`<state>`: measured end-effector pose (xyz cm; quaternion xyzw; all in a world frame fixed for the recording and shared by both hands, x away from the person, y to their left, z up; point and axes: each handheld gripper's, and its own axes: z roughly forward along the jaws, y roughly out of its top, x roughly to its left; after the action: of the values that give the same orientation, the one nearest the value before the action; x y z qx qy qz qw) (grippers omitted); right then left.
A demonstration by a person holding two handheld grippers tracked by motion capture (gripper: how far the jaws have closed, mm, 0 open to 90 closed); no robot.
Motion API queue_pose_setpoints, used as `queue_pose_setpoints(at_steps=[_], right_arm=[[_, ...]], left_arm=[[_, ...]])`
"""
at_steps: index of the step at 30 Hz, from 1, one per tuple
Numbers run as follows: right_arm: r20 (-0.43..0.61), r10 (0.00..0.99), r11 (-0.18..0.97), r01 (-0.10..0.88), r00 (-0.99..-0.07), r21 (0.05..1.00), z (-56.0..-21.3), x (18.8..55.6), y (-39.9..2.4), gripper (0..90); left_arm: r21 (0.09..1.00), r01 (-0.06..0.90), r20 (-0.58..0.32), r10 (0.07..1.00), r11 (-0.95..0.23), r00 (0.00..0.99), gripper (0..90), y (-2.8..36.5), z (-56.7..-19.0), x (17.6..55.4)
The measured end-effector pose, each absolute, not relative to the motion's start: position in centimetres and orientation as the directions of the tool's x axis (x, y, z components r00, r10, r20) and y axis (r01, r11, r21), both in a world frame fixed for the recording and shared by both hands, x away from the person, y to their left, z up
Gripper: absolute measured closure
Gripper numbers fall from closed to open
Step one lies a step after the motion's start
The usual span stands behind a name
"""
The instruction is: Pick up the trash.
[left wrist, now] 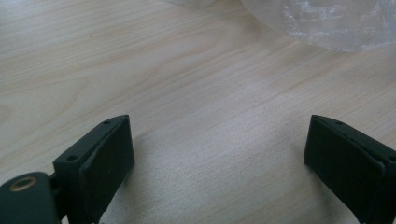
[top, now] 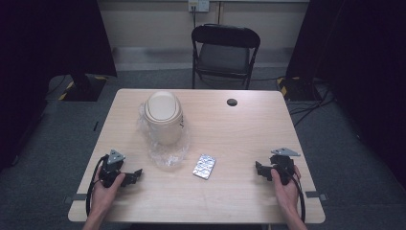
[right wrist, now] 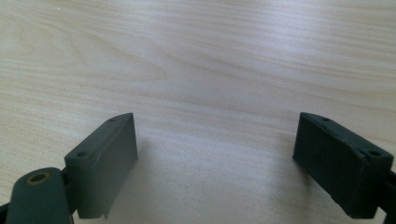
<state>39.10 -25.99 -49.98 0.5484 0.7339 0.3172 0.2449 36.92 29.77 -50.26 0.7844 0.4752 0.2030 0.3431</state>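
Note:
A beige lidded bin (top: 163, 116) stands on a crumpled clear plastic bag (top: 165, 151) left of the table's middle. A silver blister pack (top: 204, 166) lies flat just right of the bag. My left gripper (top: 136, 175) rests near the front left edge, held in a hand, its jaws spread wide over bare wood (left wrist: 217, 140). The bag's edge (left wrist: 327, 23) lies ahead of it. At the front right, my right gripper (top: 258, 168) also stands open with nothing between its jaws (right wrist: 215, 135). Both point inward toward the blister pack.
The wooden table (top: 239, 129) has a black round cap (top: 232, 102) near its far edge. A black folding chair (top: 225, 52) stands behind the table. Dark curtains and stand bases with cables flank both sides.

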Motion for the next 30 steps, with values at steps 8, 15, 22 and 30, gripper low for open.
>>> queue_pose_setpoints(at_steps=[8, 15, 22, 30], right_arm=[[-0.010, 0.961, 0.196, 0.650, -0.278, 0.734, -50.0, 39.1, -26.0, 12.5], [-0.012, 0.960, 0.198, 0.650, -0.280, 0.734, -50.0, 39.1, -26.0, 12.5], [-0.013, 0.959, 0.203, 0.649, -0.285, 0.734, -50.0, 39.1, -26.0, 12.4], [-0.014, 0.958, 0.204, 0.648, -0.285, 0.734, -50.0, 39.1, -26.0, 12.4]], left_arm=[[0.734, 0.614, -0.020, 0.894, -0.291, 0.447, 8.7, 29.6, -50.3, 36.9], [0.728, 0.633, -0.042, 0.904, -0.265, 0.426, 17.4, 29.8, -49.8, 36.7], [0.762, 0.611, -0.073, 0.908, -0.216, 0.412, 18.9, 30.2, -48.5, 37.1], [0.786, 0.587, -0.121, 0.884, -0.192, 0.452, 20.1, 29.4, -45.6, 38.1]])
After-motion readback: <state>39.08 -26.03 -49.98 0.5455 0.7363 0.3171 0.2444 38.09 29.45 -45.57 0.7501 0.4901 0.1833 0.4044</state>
